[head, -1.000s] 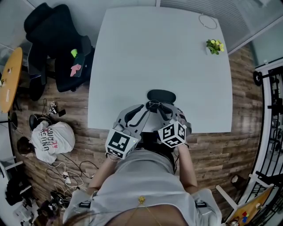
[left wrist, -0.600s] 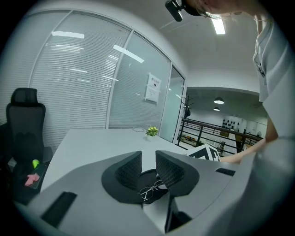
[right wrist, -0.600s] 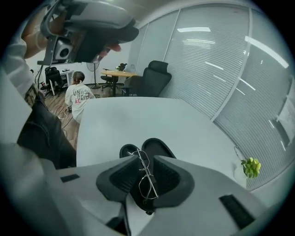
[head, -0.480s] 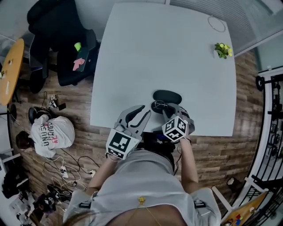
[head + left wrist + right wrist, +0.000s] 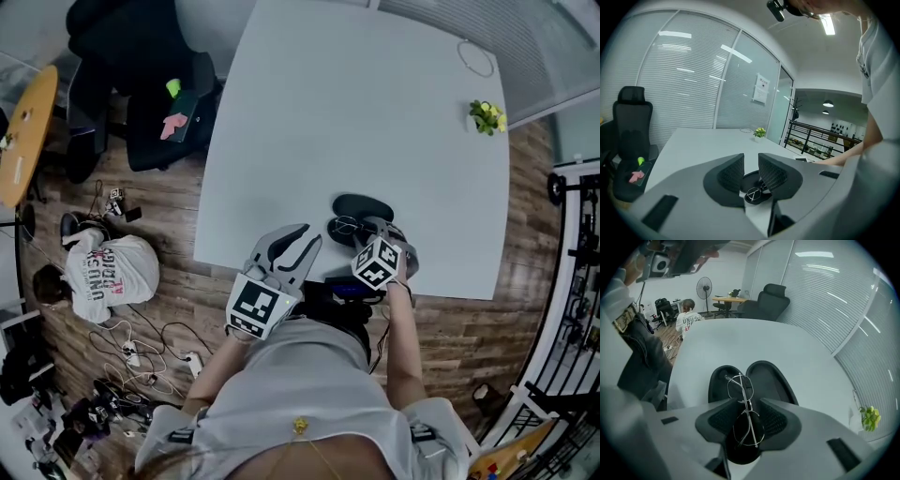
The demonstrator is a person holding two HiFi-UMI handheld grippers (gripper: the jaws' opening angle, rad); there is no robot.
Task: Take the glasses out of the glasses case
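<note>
Glasses of thin silver wire (image 5: pixel 739 386) lie, seemingly unpinched, on the open black oval case (image 5: pixel 765 378) between your right gripper's (image 5: pixel 745 414) opening jaws, placed for a grab, while your left gripper (image 5: pixel 751 163) gapes empty.

The open oval glasses case (image 5: pixel 769 379) is seen in black, the thin wire-framed glasses (image 5: pixel 747 408) in silver, the smooth desk (image 5: pixel 356 112) in pale grey.

A potted plant (image 5: pixel 487 116) sits on the white table (image 5: pixel 356 112), a black office chair (image 5: pixel 122 56) beside.
</note>
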